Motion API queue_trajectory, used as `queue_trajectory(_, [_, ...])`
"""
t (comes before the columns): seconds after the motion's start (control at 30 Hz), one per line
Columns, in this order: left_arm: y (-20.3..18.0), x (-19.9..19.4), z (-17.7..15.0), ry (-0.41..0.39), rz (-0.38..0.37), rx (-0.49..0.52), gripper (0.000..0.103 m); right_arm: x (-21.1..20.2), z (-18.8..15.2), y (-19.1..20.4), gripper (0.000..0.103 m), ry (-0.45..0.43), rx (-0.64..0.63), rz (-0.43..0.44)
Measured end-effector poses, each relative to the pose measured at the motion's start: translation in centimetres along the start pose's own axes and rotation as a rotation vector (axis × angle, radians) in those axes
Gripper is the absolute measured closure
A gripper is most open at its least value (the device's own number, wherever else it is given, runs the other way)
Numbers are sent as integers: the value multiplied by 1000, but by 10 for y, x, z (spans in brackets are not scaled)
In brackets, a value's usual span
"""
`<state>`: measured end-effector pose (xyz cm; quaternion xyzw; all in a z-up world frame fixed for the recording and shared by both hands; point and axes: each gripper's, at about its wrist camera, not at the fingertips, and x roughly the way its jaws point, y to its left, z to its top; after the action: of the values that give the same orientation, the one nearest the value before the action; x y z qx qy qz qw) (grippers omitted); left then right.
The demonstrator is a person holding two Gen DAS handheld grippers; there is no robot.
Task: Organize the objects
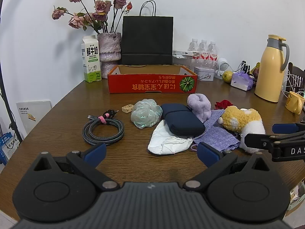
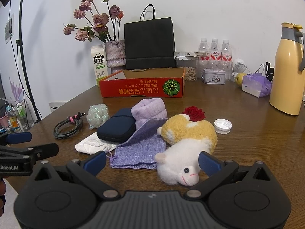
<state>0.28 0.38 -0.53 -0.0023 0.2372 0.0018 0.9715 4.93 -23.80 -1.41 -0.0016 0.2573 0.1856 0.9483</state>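
Right hand-held gripper (image 2: 152,161) spread wide, empty, plush sheep (image 2: 183,152) just ahead, head between open fingers, body running away toward red box (image 2: 142,89). Left hand-held gripper (image 1: 150,151) also released, farther off, facing white pouch (image 1: 167,140) on desk (image 2: 257,143).

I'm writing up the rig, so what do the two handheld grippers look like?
The left gripper and right gripper match: black plastic linkages, silver pivot pins, a ribbed grey body, dark blue finger pads. White lettering marks each one's side.
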Motion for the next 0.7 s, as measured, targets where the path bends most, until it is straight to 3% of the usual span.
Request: queue_trajectory(0.7, [1, 0, -2, 3, 0, -2, 0, 1, -2, 1, 0, 3, 1, 0])
